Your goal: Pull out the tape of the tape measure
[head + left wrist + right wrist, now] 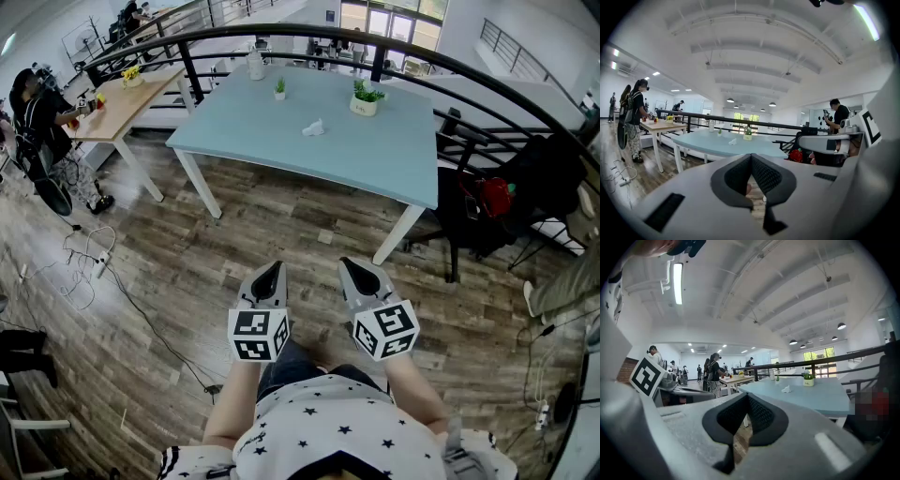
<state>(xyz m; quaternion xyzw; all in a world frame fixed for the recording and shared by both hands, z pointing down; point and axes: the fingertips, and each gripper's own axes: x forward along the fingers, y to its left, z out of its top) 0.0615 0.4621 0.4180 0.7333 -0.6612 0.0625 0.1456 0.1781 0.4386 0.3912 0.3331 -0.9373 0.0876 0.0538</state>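
Left: a person (pixel 37 112) stands by a wooden table (pixel 122 103), with cables (pixel 84 272) on the plank floor (pixel 281 220). Centre: a pale blue tabletop (pixel 375 159) carries a bottle (pixel 255 64) at its far left corner, a small plant (pixel 279 89) and a larger potted plant (pixel 364 98) along the far edge, and a crumpled white object (pixel 314 128) near the middle. A black railing (pixel 281 37) curves behind. Right: a dark chair (pixel 487 202).

The left gripper (pixel 272 269) (pixel 751 157) and right gripper (pixel 354 267) (pixel 747 397) are held side by side over the floor, short of the tabletop's near edge, aimed at it, tilted slightly down. Each has its jaws together on nothing. The tape measure cannot be made out in any view.
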